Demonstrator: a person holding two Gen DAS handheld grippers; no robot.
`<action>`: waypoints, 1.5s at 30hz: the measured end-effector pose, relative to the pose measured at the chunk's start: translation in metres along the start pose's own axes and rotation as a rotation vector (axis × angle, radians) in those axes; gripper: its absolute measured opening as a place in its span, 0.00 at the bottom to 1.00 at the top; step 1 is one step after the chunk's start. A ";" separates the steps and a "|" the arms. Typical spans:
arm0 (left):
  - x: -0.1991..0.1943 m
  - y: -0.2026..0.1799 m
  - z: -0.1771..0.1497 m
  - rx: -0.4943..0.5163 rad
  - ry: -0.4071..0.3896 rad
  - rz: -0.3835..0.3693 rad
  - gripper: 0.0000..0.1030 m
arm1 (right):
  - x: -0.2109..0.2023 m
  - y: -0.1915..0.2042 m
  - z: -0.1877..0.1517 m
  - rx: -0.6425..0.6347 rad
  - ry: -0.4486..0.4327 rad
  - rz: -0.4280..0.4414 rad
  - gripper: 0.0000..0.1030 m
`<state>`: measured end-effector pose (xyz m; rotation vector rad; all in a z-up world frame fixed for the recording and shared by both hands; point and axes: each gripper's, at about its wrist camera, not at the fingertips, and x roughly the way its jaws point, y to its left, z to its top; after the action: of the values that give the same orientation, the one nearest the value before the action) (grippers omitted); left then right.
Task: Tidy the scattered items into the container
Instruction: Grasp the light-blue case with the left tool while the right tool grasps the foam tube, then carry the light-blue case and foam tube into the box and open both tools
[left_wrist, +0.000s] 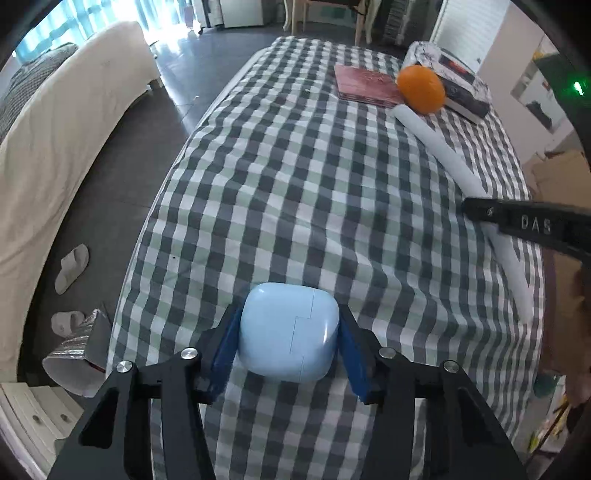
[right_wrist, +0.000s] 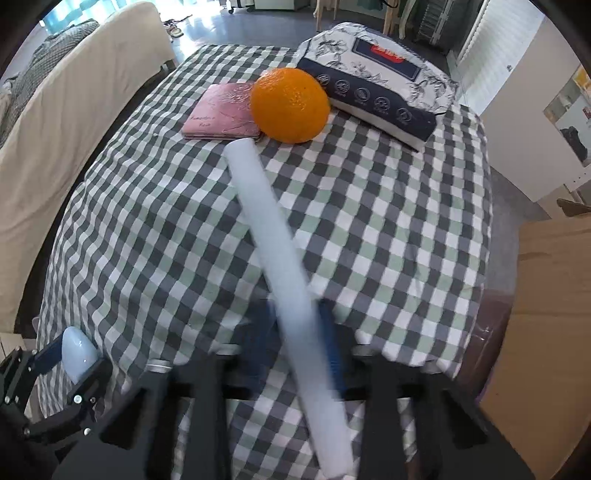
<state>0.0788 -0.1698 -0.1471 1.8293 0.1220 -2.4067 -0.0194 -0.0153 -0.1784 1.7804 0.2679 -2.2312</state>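
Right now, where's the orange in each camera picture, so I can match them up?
Left wrist view: the orange sits far up at the right, beside the pink notebook.
Right wrist view: the orange lies top centre, right of the notebook.
Shared landmark: the long white tube points toward it.

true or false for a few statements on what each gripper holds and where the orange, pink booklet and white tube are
1. The left gripper is shut on the light blue case. True.
2. The right gripper is shut on the orange. False: its pads close on the white tube; the orange sits on the checked cloth at the tube's far end.
3. The pink booklet lies flat beside the orange. True.
4. The white tube stands upright. False: it lies slanted across the cloth.
5. The floral package lies beyond the orange. True.
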 end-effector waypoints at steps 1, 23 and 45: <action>-0.001 0.000 0.000 0.000 0.003 -0.009 0.50 | -0.001 -0.002 0.002 0.005 0.001 0.005 0.13; -0.126 -0.105 0.052 0.196 -0.164 -0.133 0.50 | -0.174 -0.087 -0.019 0.160 -0.259 0.040 0.12; -0.129 -0.385 0.018 0.601 -0.116 -0.291 0.50 | -0.214 -0.299 -0.156 0.488 -0.185 -0.092 0.12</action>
<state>0.0412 0.2145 -0.0206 1.9914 -0.4202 -2.9873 0.0715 0.3365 -0.0134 1.7833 -0.2619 -2.6771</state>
